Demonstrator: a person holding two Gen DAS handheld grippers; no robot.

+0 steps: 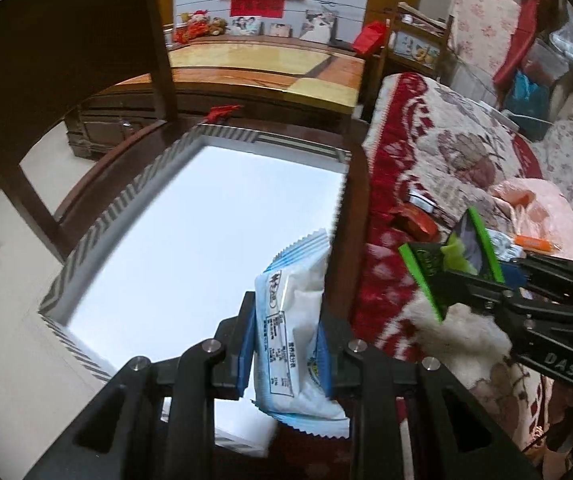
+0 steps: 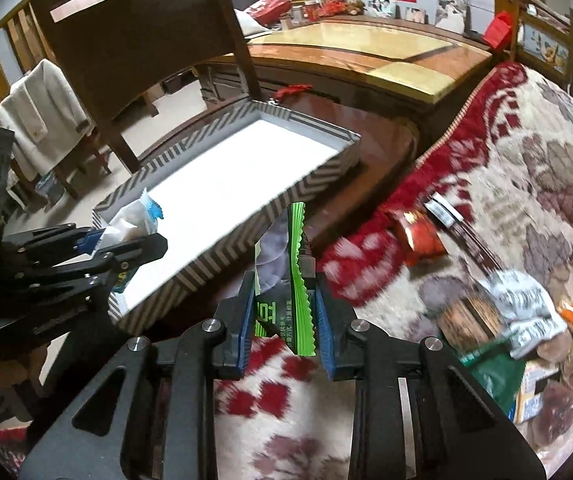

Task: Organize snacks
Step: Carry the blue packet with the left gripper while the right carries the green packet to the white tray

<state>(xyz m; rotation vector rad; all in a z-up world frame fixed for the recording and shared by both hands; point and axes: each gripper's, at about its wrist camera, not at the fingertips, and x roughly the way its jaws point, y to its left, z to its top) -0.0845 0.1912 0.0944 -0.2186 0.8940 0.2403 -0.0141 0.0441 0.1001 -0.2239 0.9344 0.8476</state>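
Clamped on a white and blue snack packet (image 1: 298, 336) between the blue pads of the left gripper (image 1: 286, 344) in the left wrist view, held above the near edge of the striped tray (image 1: 86, 236), whose white floor lies bare. Carrying step, judging by that: packets lifted off the patterned blanket (image 1: 446, 152) and headed for the tray. Also visible to the right: the right gripper (image 1: 466, 276) pinching a green packet (image 1: 426, 268), with more wrappers on the blanket behind it. Squeezed shut on that same green packet (image 2: 290, 300) in the right wrist view, right gripper (image 2: 286, 320) over the blanket, just short of the tray's near long wall (image 2: 246, 236). Shown only here: the loose heap of remaining snacks (image 2: 526, 312) at the right, and the tray seated on a dark wooden chair (image 2: 366, 152). Left gripper (image 2: 126, 244) seen side-on at the tray's near corner. Next, probably: forward over the wall, lower, release flat, white packet first, without the two grippers crossing.
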